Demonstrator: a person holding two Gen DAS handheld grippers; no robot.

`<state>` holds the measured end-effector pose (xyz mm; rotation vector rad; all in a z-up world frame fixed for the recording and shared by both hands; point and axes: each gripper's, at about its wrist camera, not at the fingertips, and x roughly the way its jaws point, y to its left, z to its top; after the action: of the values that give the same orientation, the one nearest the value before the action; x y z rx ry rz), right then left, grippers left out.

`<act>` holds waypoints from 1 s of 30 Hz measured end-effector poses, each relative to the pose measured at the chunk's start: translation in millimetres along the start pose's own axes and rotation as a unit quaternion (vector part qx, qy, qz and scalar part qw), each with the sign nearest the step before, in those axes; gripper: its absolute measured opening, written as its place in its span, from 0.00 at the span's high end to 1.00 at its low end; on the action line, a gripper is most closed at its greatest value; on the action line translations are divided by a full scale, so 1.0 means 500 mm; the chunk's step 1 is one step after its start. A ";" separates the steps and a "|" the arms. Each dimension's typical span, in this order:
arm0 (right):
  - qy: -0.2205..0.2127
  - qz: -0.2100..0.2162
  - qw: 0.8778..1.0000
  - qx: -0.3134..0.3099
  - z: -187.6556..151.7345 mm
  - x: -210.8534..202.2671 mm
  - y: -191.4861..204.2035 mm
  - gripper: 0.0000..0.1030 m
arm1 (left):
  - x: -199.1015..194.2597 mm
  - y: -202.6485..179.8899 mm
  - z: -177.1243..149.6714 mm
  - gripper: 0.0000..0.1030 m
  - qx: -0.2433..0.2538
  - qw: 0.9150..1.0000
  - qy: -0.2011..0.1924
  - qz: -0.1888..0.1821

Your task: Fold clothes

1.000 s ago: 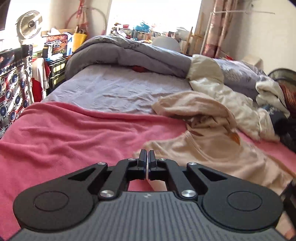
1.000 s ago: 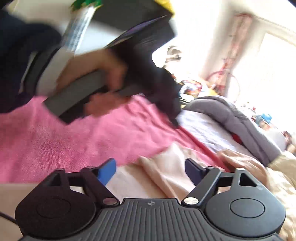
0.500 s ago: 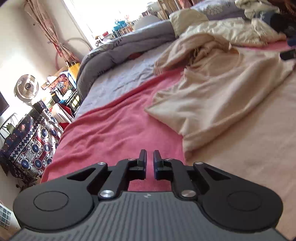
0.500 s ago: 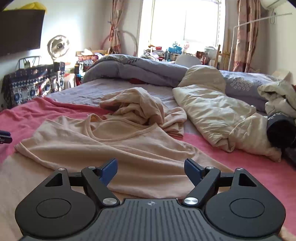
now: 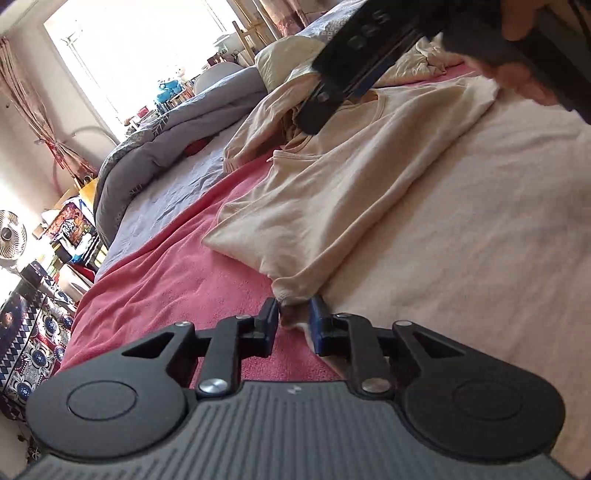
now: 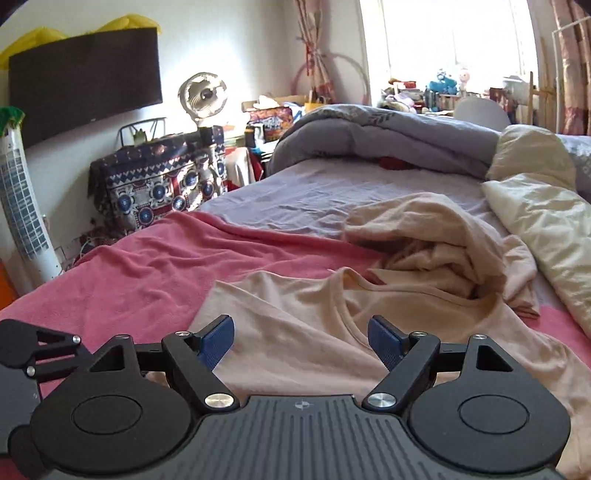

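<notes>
A beige T-shirt (image 5: 369,177) lies spread on the pink blanket (image 5: 166,280), neckline away from me. My left gripper (image 5: 294,310) sits low at the tip of the shirt's near sleeve. Its jaws are opening, and the sleeve end lies between them without being pinched. In the right wrist view, my right gripper (image 6: 301,332) stands wide open just above the same T-shirt (image 6: 314,314), near its shoulder and neckline, with nothing gripped. A second beige garment (image 6: 424,236) lies crumpled behind the collar. A hand (image 5: 517,22) holds the right gripper's black body (image 5: 354,55) at the top of the left wrist view.
A rolled grey duvet (image 6: 369,136) and a cream quilt (image 6: 535,221) lie at the far side of the bed. Left of the bed stand a patterned-cloth cabinet (image 6: 159,181), a round fan (image 6: 205,96) and a white tower unit (image 6: 22,206).
The left gripper rolled, dropped to the shirt's sleeve end, and its jaws went from shut to partly apart. The right gripper swung down over the shirt's shoulder, still wide open.
</notes>
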<state>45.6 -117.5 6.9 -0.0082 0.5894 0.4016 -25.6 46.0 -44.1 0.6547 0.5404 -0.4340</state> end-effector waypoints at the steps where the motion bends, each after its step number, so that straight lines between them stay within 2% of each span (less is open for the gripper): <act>1: 0.010 0.009 1.000 -0.009 0.008 0.019 0.020 0.22 | 0.001 -0.001 -0.001 0.79 -0.005 1.000 -0.003 0.003; 2: 0.020 0.016 1.000 -0.017 0.015 0.039 0.040 0.22 | 0.002 -0.001 -0.001 0.77 -0.009 1.000 -0.006 0.009; 3: 0.026 0.015 0.999 -0.024 0.021 0.056 0.058 0.22 | 0.003 -0.002 -0.001 0.66 -0.011 1.000 -0.010 0.020; 4: 0.028 0.004 0.999 -0.030 0.021 0.071 0.071 0.22 | 0.005 -0.002 0.002 0.61 -0.008 0.999 -0.014 0.036; 5: 0.033 -0.005 0.999 -0.033 0.023 0.084 0.075 0.22 | 0.007 -0.004 0.004 0.50 -0.004 0.998 -0.018 0.055; 6: 0.039 -0.010 0.999 -0.033 0.026 0.098 0.077 0.23 | 0.013 -0.004 0.007 0.46 0.000 0.998 -0.021 0.066; 8: 0.056 -0.005 0.998 -0.022 0.042 0.130 0.077 0.23 | 0.025 -0.005 0.007 0.46 0.004 0.998 -0.021 0.066; 10: 0.084 0.032 0.996 0.012 0.074 0.170 0.071 0.23 | 0.026 -0.003 0.005 0.53 0.005 0.999 -0.026 0.046; 12: 0.113 0.035 0.993 0.014 0.097 0.219 0.077 0.22 | 0.025 -0.002 0.002 0.84 0.008 0.999 -0.029 0.025; 13: 0.128 0.021 0.992 0.001 0.104 0.242 0.086 0.22 | 0.025 -0.003 0.000 0.85 0.011 0.999 -0.031 0.019; 15: 0.159 0.005 0.987 -0.031 0.104 0.276 0.115 0.49 | 0.026 -0.006 -0.001 0.87 0.017 0.999 -0.031 0.020; 17: 0.157 -0.012 0.986 -0.059 0.098 0.278 0.145 0.64 | 0.027 -0.008 -0.003 0.88 0.021 0.999 -0.030 0.025; 18: 0.155 -0.021 0.986 -0.054 0.100 0.279 0.146 0.69 | 0.028 -0.011 -0.003 0.89 0.024 0.999 -0.028 0.028; 19: 0.153 -0.031 0.987 -0.041 0.104 0.281 0.141 0.81 | 0.029 -0.013 -0.004 0.89 0.027 0.999 -0.026 0.031; 22: 0.152 -0.043 0.987 0.008 0.113 0.293 0.119 0.85 | 0.027 -0.018 -0.007 0.94 0.032 0.999 -0.019 0.039; 26: 0.137 -0.056 0.989 0.001 0.114 0.310 0.123 0.85 | 0.028 -0.010 -0.009 0.96 0.021 0.999 -0.010 0.034; 30: 0.117 -0.035 0.992 0.043 0.123 0.301 0.093 0.85 | 0.020 0.021 -0.013 0.96 -0.021 1.000 -0.006 0.009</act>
<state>175.2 -12.1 -18.5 0.0059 0.8356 0.3083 -14.5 55.7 -49.4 0.6166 0.5307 -0.4085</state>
